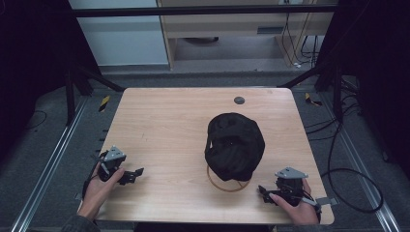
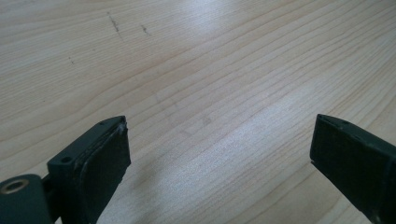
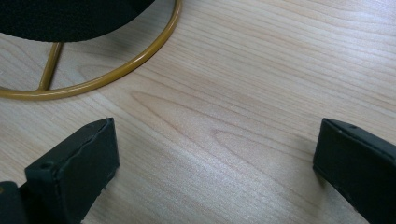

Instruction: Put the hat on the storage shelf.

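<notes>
My left tool [image 1: 137, 172] and right tool [image 1: 261, 190] rest low on the counter [image 1: 169, 121], jaws apart, empty. The black cap [image 1: 234, 145], apparently on a gold wire stand [image 3: 116, 70], sits right of centre, near my right tool.

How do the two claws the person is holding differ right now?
The left claw sits far from the black cap, with bare table ahead of it; the right claw sits close by, facing the gold stand ring. The left claw points right across the table, the right claw points left. Both are open, empty and low over the wood.
</notes>
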